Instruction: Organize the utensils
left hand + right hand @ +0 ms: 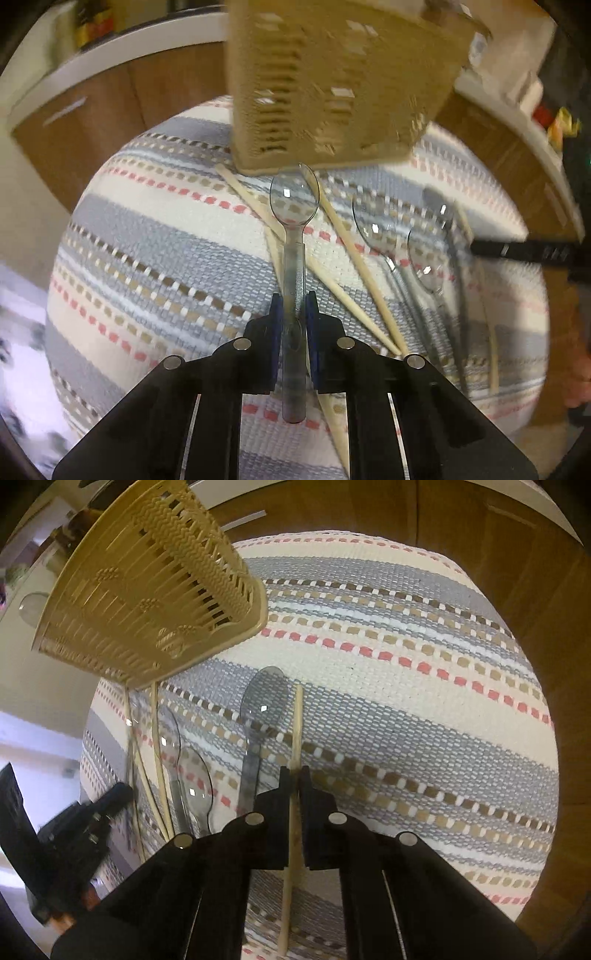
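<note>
Utensils lie scattered on the striped mat (147, 236); my left gripper (294, 301) pinches a clear plastic spoon (294, 206), my right gripper (294, 775) a wooden chopstick (296, 723), both bound for the woven caddy (332, 81).

Clear plastic spoon (294, 206), bowl up toward the holder, handle clamped between blue pads. Pale wooden chopstick (295, 760), thin and straight, pinched between black jaws, tip pointing away over the cloth. Beige woven-look utensil holder (332, 85), upright on the striped cloth, slotted walls. Loose chopsticks (354, 258) crossed flat beside the held spoon. Two more clear spoons (399, 243) lying side by side, bowls toward the holder. Smoky grey spoon (258, 716) flat just beside the held chopstick.
</note>
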The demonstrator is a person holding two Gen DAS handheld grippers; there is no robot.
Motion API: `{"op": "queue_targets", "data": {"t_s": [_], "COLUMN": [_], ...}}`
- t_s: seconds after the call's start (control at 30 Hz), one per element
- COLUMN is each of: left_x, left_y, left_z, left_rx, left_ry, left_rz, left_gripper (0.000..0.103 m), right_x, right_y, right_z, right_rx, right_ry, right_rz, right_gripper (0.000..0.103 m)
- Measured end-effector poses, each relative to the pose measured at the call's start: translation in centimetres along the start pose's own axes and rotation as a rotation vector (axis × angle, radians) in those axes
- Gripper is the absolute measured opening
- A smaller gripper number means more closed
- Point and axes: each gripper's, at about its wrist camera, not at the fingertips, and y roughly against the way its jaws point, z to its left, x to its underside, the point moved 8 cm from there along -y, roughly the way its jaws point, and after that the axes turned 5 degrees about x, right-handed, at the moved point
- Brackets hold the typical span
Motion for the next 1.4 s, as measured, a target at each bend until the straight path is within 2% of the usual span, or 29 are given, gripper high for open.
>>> {"op": "queue_targets", "data": {"t_s": [0.07,0.17,0.33,0.43,0.57,0.6,0.67,0.7,0.73,0.8,0.9,0.93,1.1,1.13,1.2,1.4], "left_x": [0.6,1.8,4.1,4.6,3.7,3.2,1.9,1.7,1.3,1.1,1.1,1.0,0.9,0.8,0.8,0.5], "left_y": [1.3,2.8,2.4,2.4,2.6,2.6,2.5,2.2,1.8,0.9,0.5,0.4,-0.1,-0.2,-0.3,-0.6], "left_z": [1.2,2.9,5.2,5.6,5.4,5.6,5.7,5.7,5.6,5.5,4.8,4.5,3.4,3.2,2.9,2.1], "left_rx": [0.034,0.034,-0.005,-0.011,0.003,-0.004,-0.003,0.002,0.005,-0.001,-0.042,-0.052,-0.136,-0.146,-0.166,-0.181], "left_ry": [0.080,0.187,0.266,0.257,0.243,0.238,0.220,0.210,0.202,0.176,0.120,0.100,0.016,0.007,-0.008,-0.012], "left_rz": [-0.034,-0.059,-0.006,0.009,0.016,0.015,0.024,0.036,0.050,0.086,0.091,0.096,0.112,0.115,0.123,0.135], "left_gripper": [0.010,0.010,0.011,0.011,0.024,0.024,0.024,0.024,0.024,0.024,0.027,0.030,0.029,0.029,0.029,0.028], "right_x": [0.2,0.6,0.9,1.0,1.0,0.9,0.5,0.4,0.4,0.6,1.2,1.3,2.3,2.4,2.5,2.5], "right_y": [0.1,0.1,0.2,0.1,0.2,0.0,0.2,0.4,0.4,0.6,0.3,0.3,0.0,0.0,0.0,-0.1], "right_z": [0.0,0.1,0.4,0.6,0.3,0.2,-0.4,-0.5,-0.5,-0.8,-0.5,-0.3,1.2,1.5,1.7,2.2], "right_rx": [0.016,0.056,0.098,0.103,0.069,0.062,0.062,0.069,0.073,0.084,0.107,0.132,0.271,0.268,0.251,0.247], "right_ry": [0.046,0.113,0.174,0.188,0.174,0.168,0.157,0.160,0.166,0.186,0.208,0.225,0.330,0.336,0.325,0.349], "right_rz": [0.004,0.014,0.015,0.021,0.051,0.055,0.052,0.044,0.041,0.039,0.040,0.034,0.012,0.015,0.025,0.023], "right_gripper": [0.004,0.004,0.004,0.005,0.006,0.008,0.020,0.029,0.030,0.030,0.030,0.029,0.026,0.019,0.012,0.007]}}
